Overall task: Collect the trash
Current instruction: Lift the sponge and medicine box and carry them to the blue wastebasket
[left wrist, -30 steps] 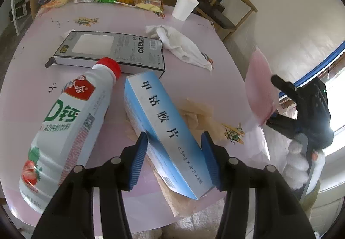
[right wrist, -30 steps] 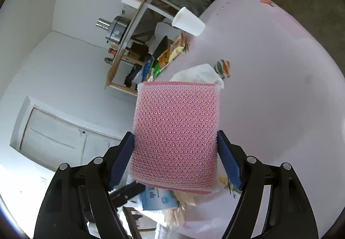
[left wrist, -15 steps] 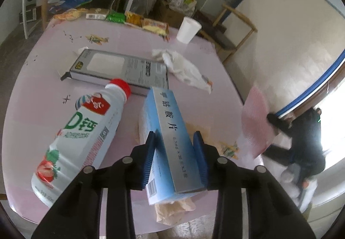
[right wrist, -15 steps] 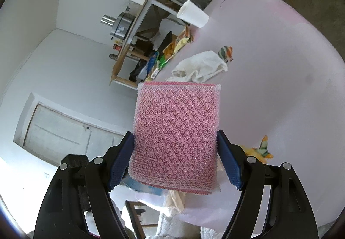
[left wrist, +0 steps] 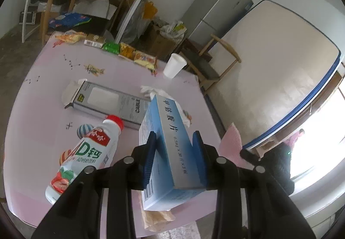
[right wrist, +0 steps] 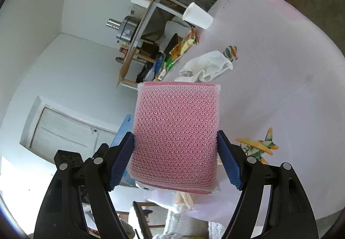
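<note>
1. Pink table [left wrist: 43, 96] w/ bottle [left wrist: 86, 157], grey box [left wrist: 103, 98], cup [left wrist: 173, 65].
2. Left gripper [left wrist: 174, 161] clamps blue box [left wrist: 166, 144], lifted off table.
3. Right gripper [right wrist: 175, 161] clamps pink sponge [right wrist: 176, 131], beside table edge.

A lived-in home: fridge [left wrist: 215, 10], wooden chair [left wrist: 217, 55], cluttered shelves [left wrist: 86, 1] and a snack-strewn dining table [left wrist: 43, 96].

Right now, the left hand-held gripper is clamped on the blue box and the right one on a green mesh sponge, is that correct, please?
Not quite: the mesh sponge in the right hand-held gripper is pink, not green, as the right wrist view shows. The left hand-held gripper is indeed clamped on the blue box.
</note>
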{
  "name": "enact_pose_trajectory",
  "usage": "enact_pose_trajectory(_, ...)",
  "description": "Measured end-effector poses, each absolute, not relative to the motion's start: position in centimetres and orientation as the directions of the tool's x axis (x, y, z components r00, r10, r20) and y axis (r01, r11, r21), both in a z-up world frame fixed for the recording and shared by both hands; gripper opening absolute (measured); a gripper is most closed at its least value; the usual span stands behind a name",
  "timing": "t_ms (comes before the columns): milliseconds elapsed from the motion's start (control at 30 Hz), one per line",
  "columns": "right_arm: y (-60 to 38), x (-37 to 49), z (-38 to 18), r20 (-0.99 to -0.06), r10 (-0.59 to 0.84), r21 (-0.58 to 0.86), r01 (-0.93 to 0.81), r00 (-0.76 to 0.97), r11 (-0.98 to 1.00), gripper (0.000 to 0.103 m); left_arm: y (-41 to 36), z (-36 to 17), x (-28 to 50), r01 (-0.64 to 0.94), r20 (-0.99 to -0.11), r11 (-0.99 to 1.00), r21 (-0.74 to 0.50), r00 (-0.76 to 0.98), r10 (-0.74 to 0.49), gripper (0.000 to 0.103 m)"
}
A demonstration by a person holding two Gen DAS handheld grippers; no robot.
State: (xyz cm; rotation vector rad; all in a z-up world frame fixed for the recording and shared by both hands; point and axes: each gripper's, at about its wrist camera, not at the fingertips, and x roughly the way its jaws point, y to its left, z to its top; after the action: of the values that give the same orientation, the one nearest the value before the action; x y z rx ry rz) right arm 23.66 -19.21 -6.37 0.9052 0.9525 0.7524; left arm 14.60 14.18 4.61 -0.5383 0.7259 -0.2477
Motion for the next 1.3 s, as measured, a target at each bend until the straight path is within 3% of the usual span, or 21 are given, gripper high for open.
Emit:
enact_pose_trajectory(133, -20.1, 23.0, -5.7, -0.321, 0.853, 0.902, -0.144, 0.411, 0.408, 0.072, 13.8, 5.9, 14.5, 0.064, -0.534, 0.831, -0.553, 0.738, -0.412, 0.033)
enact_pose_trajectory(167, -20.4, 22.7, -5.6, -0.314, 0.853, 0.903, -0.145, 0.418, 0.404, 0.072, 13.5, 6.2, 14.6, 0.076, -0.526, 0.829, -0.554, 0.739, -0.420, 0.007)
enact_pose_trajectory(200, -20.7, 22.5, -5.4, -0.310, 0.851, 0.905, -0.144, 0.424, 0.401, 0.072, 13.3, 6.5, 14.7, 0.085, -0.522, 0.826, -0.557, 0.738, -0.428, 0.000)
enact_pose_trajectory(333, -22.4, 21.1, -4.6, -0.284, 0.834, 0.909, -0.145, 0.473, 0.391, 0.072, 11.5, 7.5, 15.2, 0.142, -0.502, 0.826, -0.545, 0.734, -0.457, 0.000)
enact_pose_trajectory(533, -24.1, 20.0, -5.1, -0.307, 0.806, 0.902, -0.116, 0.505, 0.416, 0.072, 10.0, 5.6, 15.6, 0.132, -0.556, 0.844, -0.520, 0.698, -0.452, 0.000)
enact_pose_trajectory(600, -24.6, 19.9, -5.4, -0.311, 0.805, 0.904, -0.104, 0.505, 0.415, 0.072, 10.0, 4.9, 15.3, 0.131, -0.572, 0.842, -0.524, 0.678, -0.462, 0.006)
enact_pose_trajectory(667, -25.0, 20.0, -5.8, -0.313, 0.805, 0.907, -0.094, 0.505, 0.411, 0.072, 10.0, 4.3, 15.1, 0.129, -0.594, 0.851, -0.509, 0.662, -0.456, 0.044)
enact_pose_trajectory(833, -24.5, 20.6, -6.8, -0.311, 0.820, 0.914, -0.084, 0.480, 0.396, 0.072, 8.3, 1.7, 15.2, 0.152, -0.705, 0.903, -0.401, 0.578, -0.410, 0.080)
enact_pose_trajectory(967, -23.7, 21.1, -7.3, -0.322, 0.831, 0.915, -0.078, 0.454, 0.397, 0.072, 6.3, -0.8, 16.2, 0.192, -0.771, 0.929, -0.316, 0.519, -0.370, 0.090)
enact_pose_trajectory(1100, -23.4, 21.3, -7.5, -0.333, 0.834, 0.912, -0.076, 0.440, 0.404, 0.072, 5.4, -2.9, 17.3, 0.204, -0.822, 0.955, -0.217, 0.490, -0.292, 0.091)
enact_pose_trajectory(1300, -23.1, 22.2, -8.0, -0.340, 0.839, 0.912, -0.070, 0.425, 0.405, 0.072, 6.1, -5.1, 19.4, 0.170, -0.859, 0.967, -0.192, 0.446, -0.249, 0.091)
